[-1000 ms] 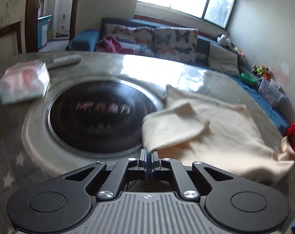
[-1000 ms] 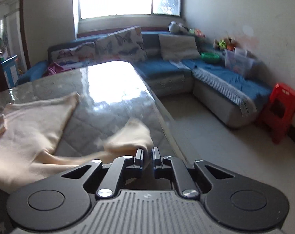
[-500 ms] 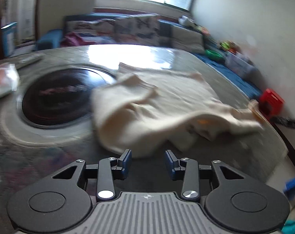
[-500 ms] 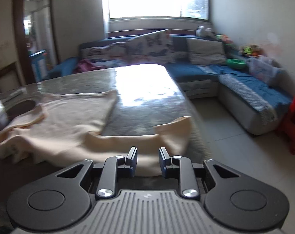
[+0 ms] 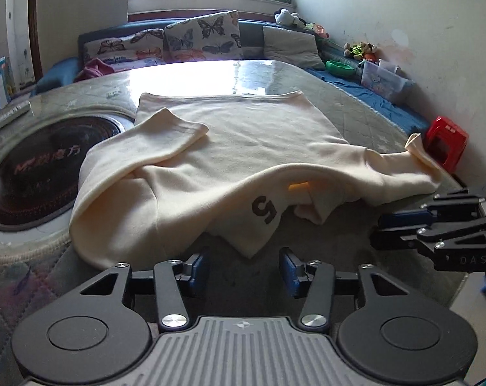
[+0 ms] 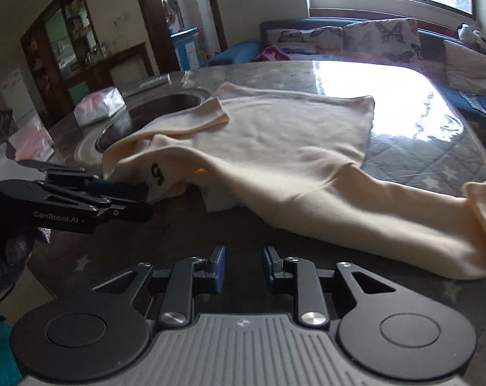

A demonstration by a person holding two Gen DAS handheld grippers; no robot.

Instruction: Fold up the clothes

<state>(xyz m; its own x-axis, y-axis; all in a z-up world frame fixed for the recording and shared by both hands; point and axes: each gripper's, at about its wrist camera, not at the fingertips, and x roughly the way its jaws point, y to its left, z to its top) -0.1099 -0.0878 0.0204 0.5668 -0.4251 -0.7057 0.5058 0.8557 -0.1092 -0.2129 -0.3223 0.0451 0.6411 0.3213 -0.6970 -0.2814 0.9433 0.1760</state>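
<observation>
Across the table (image 5: 365, 119) lies the cream shirt (image 5: 243, 148), hem toward the window.

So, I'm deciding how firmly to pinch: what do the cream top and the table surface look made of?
Cream top: soft matte knit, likely cotton jersey or fleece; it drapes in rounded folds with ribbed cuffs. Table surface: quilted star-print padding, seemingly under a glossy clear sheet, since the window glares off it.
</observation>
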